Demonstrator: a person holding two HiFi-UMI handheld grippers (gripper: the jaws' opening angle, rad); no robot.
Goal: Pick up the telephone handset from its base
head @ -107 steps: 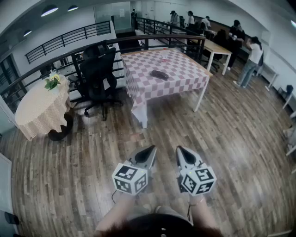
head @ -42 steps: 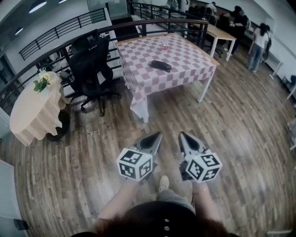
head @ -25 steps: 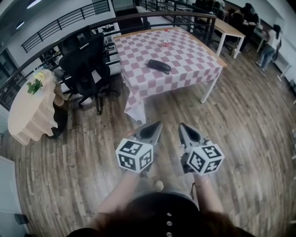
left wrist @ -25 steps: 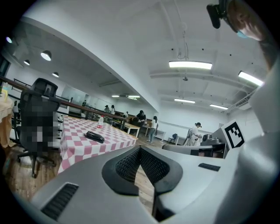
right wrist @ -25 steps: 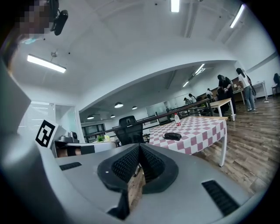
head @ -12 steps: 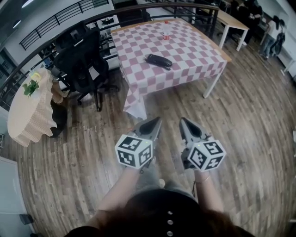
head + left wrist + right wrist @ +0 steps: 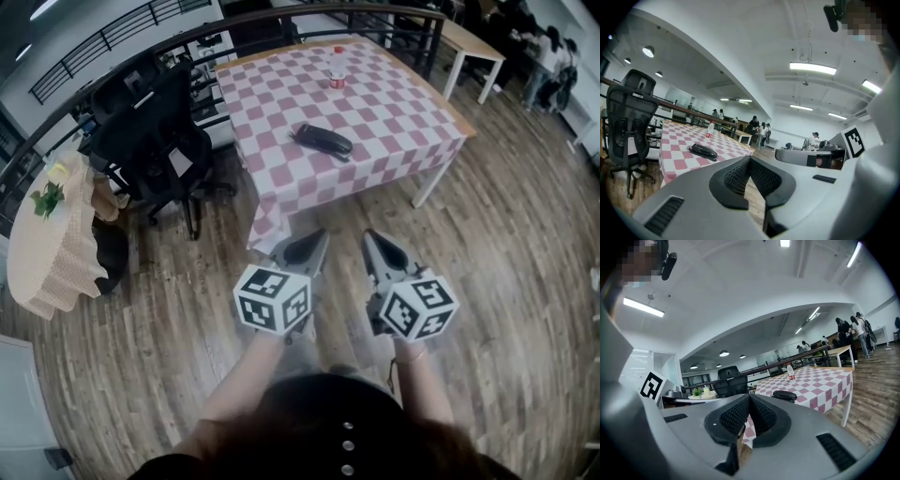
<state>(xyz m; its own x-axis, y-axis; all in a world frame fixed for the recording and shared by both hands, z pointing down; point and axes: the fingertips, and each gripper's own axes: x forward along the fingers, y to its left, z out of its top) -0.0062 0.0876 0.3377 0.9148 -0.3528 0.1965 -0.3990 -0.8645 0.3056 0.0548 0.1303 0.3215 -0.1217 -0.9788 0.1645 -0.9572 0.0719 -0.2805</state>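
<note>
The black telephone (image 7: 323, 141), handset lying on its base, sits on the pink-and-white checked table (image 7: 398, 117). Both grippers hover side by side over the wooden floor, short of the table's near edge and pointing at it. My left gripper (image 7: 316, 237) is shut with nothing between its jaws, and my right gripper (image 7: 369, 235) is shut and empty too. In the left gripper view the telephone (image 7: 704, 151) lies ahead to the left of the closed left gripper (image 7: 750, 159). In the right gripper view the telephone (image 7: 784, 395) lies ahead to the right of the closed right gripper (image 7: 749, 396).
A small bottle with a red label (image 7: 337, 79) stands on the table's far side. A black office chair (image 7: 150, 141) is left of the table, and a round cloth-covered table (image 7: 42, 253) with a plant stands further left. A railing runs behind; several people stand far right.
Both grippers have advanced together across the floor towards the checked table. The table and telephone now sit closer and larger in the head view. Both pairs of jaws stayed shut.
</note>
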